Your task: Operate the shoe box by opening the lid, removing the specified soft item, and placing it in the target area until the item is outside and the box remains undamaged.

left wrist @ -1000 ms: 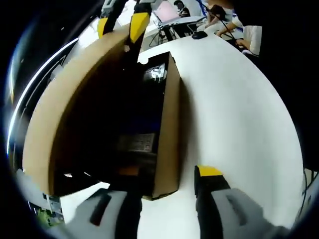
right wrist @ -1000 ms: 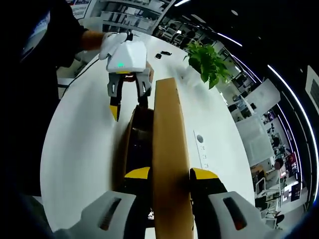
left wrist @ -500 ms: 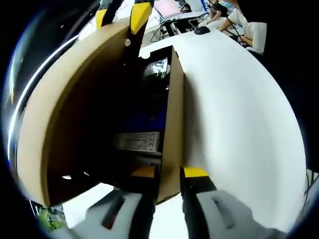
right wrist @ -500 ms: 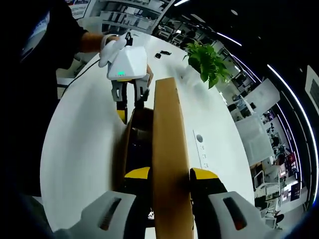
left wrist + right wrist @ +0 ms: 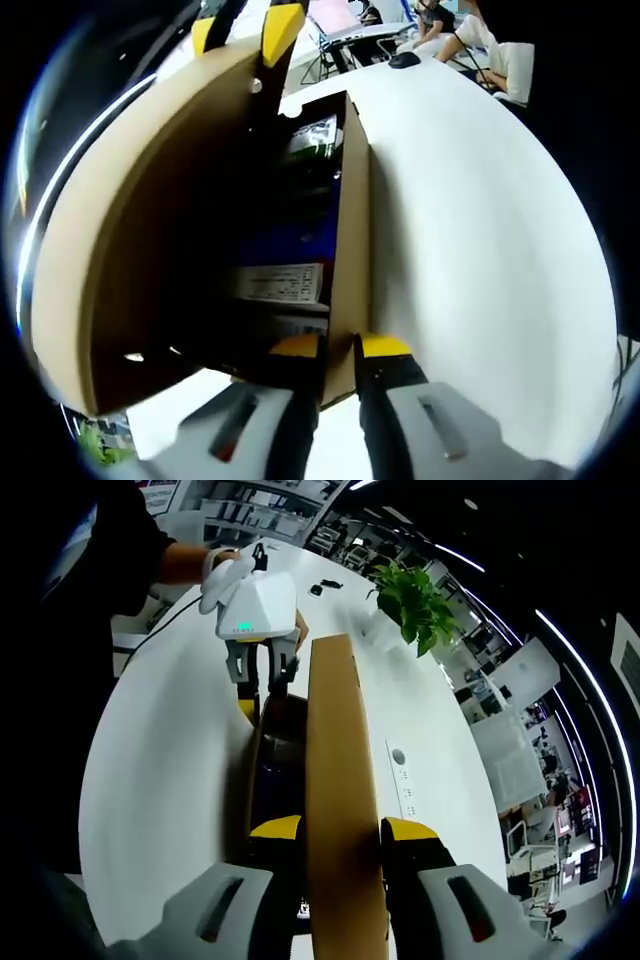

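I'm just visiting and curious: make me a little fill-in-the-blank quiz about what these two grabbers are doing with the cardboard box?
The right gripper holds the raised ____ of the shoe box.
The left gripper is closed on the box's side ____.
A potted ____ stands on the white table beyond the box.

Missing words: lid; wall; plant
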`<state>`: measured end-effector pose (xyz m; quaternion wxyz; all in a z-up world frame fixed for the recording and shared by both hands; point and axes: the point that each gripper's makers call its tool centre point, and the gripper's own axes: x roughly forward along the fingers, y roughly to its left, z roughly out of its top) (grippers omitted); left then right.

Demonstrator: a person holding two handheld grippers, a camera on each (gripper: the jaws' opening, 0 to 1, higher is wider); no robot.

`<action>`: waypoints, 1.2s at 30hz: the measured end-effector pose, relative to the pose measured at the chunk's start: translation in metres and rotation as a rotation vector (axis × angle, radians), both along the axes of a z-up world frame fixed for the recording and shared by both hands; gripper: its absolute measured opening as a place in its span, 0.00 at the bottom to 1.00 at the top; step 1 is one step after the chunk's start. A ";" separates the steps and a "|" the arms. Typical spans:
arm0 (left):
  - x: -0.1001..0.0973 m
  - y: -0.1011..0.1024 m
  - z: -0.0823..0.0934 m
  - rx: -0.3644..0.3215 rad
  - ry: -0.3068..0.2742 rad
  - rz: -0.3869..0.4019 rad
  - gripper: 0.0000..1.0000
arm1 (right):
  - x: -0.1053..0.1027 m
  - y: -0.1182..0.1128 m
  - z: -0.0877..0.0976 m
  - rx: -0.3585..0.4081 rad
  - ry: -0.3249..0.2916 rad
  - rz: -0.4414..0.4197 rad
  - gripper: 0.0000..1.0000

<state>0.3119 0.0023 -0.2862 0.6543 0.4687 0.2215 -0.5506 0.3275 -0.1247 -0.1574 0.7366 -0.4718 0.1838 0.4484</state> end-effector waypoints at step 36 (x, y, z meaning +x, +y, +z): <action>-0.006 0.003 -0.005 0.161 0.091 -0.115 0.05 | -0.003 -0.002 -0.005 -0.087 -0.011 -0.112 0.30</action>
